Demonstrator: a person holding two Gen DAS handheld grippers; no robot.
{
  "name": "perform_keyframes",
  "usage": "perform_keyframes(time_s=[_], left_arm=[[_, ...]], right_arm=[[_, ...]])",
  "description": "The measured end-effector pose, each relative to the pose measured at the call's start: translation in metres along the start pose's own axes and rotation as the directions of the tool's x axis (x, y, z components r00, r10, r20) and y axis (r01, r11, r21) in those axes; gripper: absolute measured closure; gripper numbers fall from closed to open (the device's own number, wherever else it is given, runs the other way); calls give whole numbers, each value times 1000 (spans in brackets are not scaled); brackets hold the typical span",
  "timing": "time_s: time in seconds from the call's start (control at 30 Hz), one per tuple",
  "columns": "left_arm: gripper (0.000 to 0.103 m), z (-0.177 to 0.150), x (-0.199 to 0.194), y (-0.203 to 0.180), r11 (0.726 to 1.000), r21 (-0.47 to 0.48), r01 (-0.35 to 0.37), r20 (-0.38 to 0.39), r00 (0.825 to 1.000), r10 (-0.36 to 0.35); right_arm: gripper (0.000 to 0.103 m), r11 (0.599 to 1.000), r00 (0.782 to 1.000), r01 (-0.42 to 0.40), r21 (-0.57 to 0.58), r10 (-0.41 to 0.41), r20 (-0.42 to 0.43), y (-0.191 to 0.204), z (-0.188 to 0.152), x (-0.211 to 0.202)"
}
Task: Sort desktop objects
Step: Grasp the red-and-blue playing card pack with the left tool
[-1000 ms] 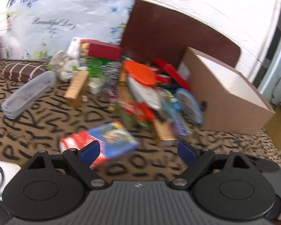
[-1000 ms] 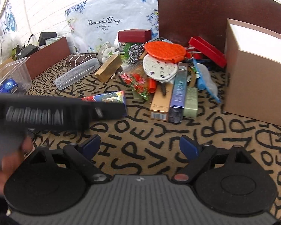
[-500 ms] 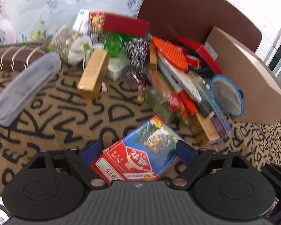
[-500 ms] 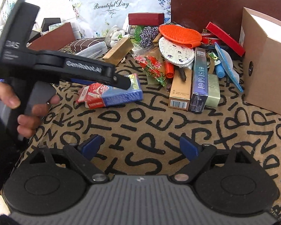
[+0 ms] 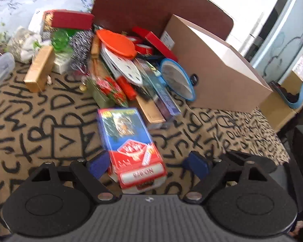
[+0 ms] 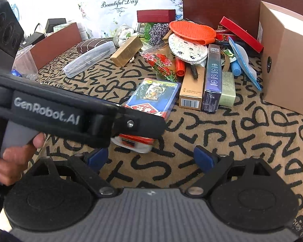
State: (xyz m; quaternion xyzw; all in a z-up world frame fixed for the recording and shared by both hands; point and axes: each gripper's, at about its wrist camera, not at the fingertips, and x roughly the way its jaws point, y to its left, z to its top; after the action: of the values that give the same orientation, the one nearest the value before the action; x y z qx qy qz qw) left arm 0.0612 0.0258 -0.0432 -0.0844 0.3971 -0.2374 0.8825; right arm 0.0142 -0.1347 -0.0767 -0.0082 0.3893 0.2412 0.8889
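A blue and red card box (image 5: 129, 141) lies flat on the letter-print cloth; it also shows in the right wrist view (image 6: 153, 96). My left gripper (image 5: 147, 164) is open with the near end of the box between its blue fingertips (image 5: 97, 164), the left pad close against the box's side. In the right wrist view the left gripper's black body (image 6: 80, 119) covers the box's near end. My right gripper (image 6: 151, 159) is open and empty over bare cloth, just in front of the box.
A pile of boxes, an orange brush (image 6: 192, 29), a white mitt and a red flowered packet (image 6: 161, 63) lies behind the box. A brown cardboard box (image 5: 214, 68) stands at right. A clear case (image 6: 88, 57) and gold box (image 6: 127, 50) lie at left.
My left gripper has moved forward and down until the card box sits between its fingers. The right gripper has moved closer to the box.
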Motion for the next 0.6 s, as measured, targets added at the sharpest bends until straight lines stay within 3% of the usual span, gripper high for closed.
perform_keyframes(time_s=[0.17, 0.23, 0.33, 0.5, 0.6], left_arm=[[21, 11, 5, 15, 995, -87, -52, 18, 998, 54], [33, 14, 9, 20, 992, -109, -65, 10, 998, 67], [38, 15, 14, 22, 992, -114, -59, -9, 998, 59], [38, 13, 20, 22, 993, -102, -62, -21, 998, 60], [49, 13, 21, 21, 994, -97, -51, -31, 998, 48]], right_arm=[[14, 1000, 1000, -8, -29, 9, 26, 3, 8, 6], [14, 999, 999, -10, -39, 12, 34, 4, 12, 12], [15, 999, 999, -25, -33, 26, 38, 4, 18, 24], [29, 999, 998, -24, -46, 27, 59, 5, 21, 33], [36, 999, 997, -40, -28, 41, 68, 3, 23, 32]])
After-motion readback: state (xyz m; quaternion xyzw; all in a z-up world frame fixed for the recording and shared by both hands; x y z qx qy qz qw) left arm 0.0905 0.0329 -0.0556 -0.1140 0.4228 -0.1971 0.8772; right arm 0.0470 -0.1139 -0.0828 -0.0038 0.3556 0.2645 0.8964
